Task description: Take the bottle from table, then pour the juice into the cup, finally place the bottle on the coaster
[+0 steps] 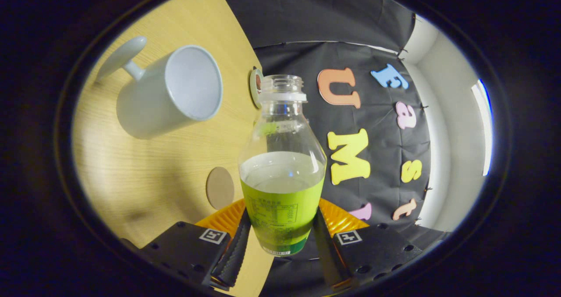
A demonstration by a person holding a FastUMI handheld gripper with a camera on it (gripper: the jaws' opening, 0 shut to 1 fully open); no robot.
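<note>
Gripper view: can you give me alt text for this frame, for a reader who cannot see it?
The gripper holds a clear, uncapped bottle, part full of pale juice, with both jaws pressed on its green-labelled lower body. The view is tilted; beyond the bottle a white cup stands empty on the wooden table, and a round brown coaster lies nearer the jaws.

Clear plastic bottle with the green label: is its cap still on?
No. The clear plastic bottle with the green label, held between the tool's fingers, shows a bare threaded open neck.
</note>
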